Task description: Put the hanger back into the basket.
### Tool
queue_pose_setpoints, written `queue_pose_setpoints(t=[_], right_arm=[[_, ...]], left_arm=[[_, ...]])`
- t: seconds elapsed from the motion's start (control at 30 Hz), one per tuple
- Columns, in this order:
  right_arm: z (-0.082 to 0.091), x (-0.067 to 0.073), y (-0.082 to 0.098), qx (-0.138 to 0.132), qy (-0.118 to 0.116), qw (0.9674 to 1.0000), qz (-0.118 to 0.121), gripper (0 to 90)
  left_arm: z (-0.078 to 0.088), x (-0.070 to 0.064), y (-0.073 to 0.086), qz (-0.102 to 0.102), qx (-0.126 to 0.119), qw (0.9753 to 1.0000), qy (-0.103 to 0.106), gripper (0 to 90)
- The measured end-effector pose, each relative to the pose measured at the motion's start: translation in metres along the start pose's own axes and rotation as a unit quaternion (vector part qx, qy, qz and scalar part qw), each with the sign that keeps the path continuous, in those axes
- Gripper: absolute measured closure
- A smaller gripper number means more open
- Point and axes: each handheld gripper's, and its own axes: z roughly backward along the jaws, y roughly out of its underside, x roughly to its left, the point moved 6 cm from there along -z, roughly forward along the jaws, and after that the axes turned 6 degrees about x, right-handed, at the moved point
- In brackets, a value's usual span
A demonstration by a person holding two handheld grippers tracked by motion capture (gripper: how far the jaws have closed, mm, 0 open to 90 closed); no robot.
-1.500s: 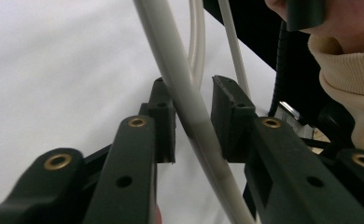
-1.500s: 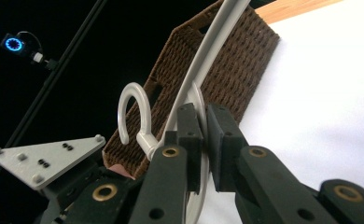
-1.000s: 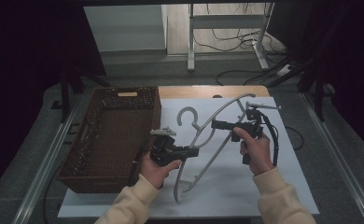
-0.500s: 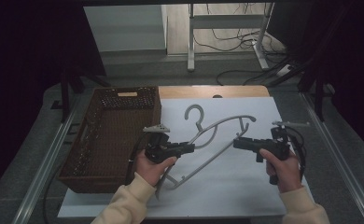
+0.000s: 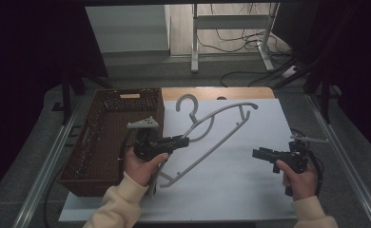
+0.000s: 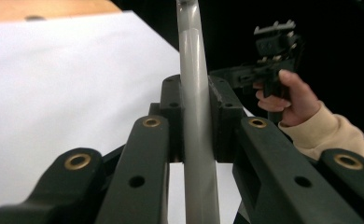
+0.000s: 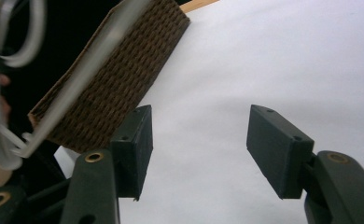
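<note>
Right gripper (image 5: pixel 258 153) is backing off, jaws just opening and empty; left gripper (image 5: pixel 182 140) is clamping the pale grey plastic hanger (image 5: pixel 221 137) alone above the counter (image 5: pixel 250 190).

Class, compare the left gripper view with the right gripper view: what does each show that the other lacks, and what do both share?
Left gripper view: the left gripper clamped on a grey bar of the hanger, with the person's right hand holding the other gripper beyond it.

Right gripper view: the right gripper, its jaws standing apart with nothing between them after just opening, and the brown woven basket.

Both: the hanger and the white table sheet.
</note>
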Motion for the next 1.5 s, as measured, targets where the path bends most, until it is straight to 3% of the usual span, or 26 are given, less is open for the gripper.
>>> queue_pose_setpoints(t=[0.1,0.13,0.23,0.27,0.33,0.53,0.57,0.67,0.7,0.8,0.83,1.07,1.1,1.13,1.17,1.37,1.5], right_arm=[[-0.003,-0.004,0.001,0.006,0.005,1.0000,-0.006,40.3],[-0.006,-0.007,0.003,0.018,0.018,0.9997,0.000,39.6],[-0.011,-0.008,0.006,0.038,0.028,0.9989,0.009,37.5],[-0.011,-0.008,0.006,0.038,0.028,0.9989,0.009,37.5],[-0.014,-0.009,0.010,0.056,0.045,0.9971,0.023,36.0],[-0.016,-0.011,0.010,0.062,0.056,0.9957,0.040,33.1],[-0.015,-0.011,0.010,0.061,0.058,0.9955,0.044,32.8],[-0.016,-0.012,0.010,0.067,0.058,0.9952,0.042,31.8],[-0.017,-0.013,0.011,0.071,0.060,0.9948,0.042,31.3],[-0.019,-0.013,0.012,0.080,0.060,0.9940,0.044,31.2],[-0.020,-0.013,0.013,0.083,0.060,0.9936,0.046,31.3],[-0.021,-0.012,0.014,0.088,0.056,0.9934,0.048,30.7],[-0.021,-0.012,0.013,0.086,0.057,0.9934,0.050,30.4],[-0.021,-0.012,0.013,0.086,0.057,0.9934,0.050,30.4],[-0.020,-0.012,0.013,0.083,0.056,0.9936,0.052,28.3],[-0.020,-0.011,0.009,0.074,0.072,0.9920,0.073,18.8],[-0.023,-0.012,0.010,0.081,0.089,0.9900,0.074,13.5]], left_arm=[[0.020,0.003,-0.005,-0.002,-0.018,0.9998,-0.007,78.5],[0.029,0.006,-0.007,-0.002,-0.025,0.9996,-0.010,78.5],[0.053,0.015,-0.012,0.006,-0.047,0.9987,-0.018,78.5],[0.053,0.015,-0.012,0.006,-0.047,0.9987,-0.018,78.5],[0.068,0.025,-0.013,0.007,-0.056,0.9980,-0.027,78.5],[0.089,0.043,-0.011,0.010,-0.062,0.9966,-0.053,78.5],[0.098,0.052,-0.010,0.007,-0.066,0.9954,-0.070,78.5],[0.105,0.059,-0.008,0.005,-0.065,0.9942,-0.086,78.5],[0.114,0.066,-0.007,-0.006,-0.064,0.9925,-0.104,78.5],[0.122,0.071,-0.006,-0.011,-0.066,0.9908,-0.117,78.6],[0.129,0.076,-0.005,-0.013,-0.072,0.9887,-0.131,78.6],[0.148,0.093,-0.001,-0.005,-0.084,0.9844,-0.154,78.5],[0.155,0.098,0.000,-0.009,-0.086,0.9820,-0.168,78.6],[0.155,0.098,0.000,-0.009,-0.086,0.9820,-0.168,78.6],[0.163,0.103,0.002,-0.011,-0.087,0.9799,-0.179,78.5],[0.176,0.121,0.010,-0.013,-0.073,0.9765,-0.202,78.5],[0.179,0.132,0.015,-0.002,-0.069,0.9761,-0.206,78.5]])
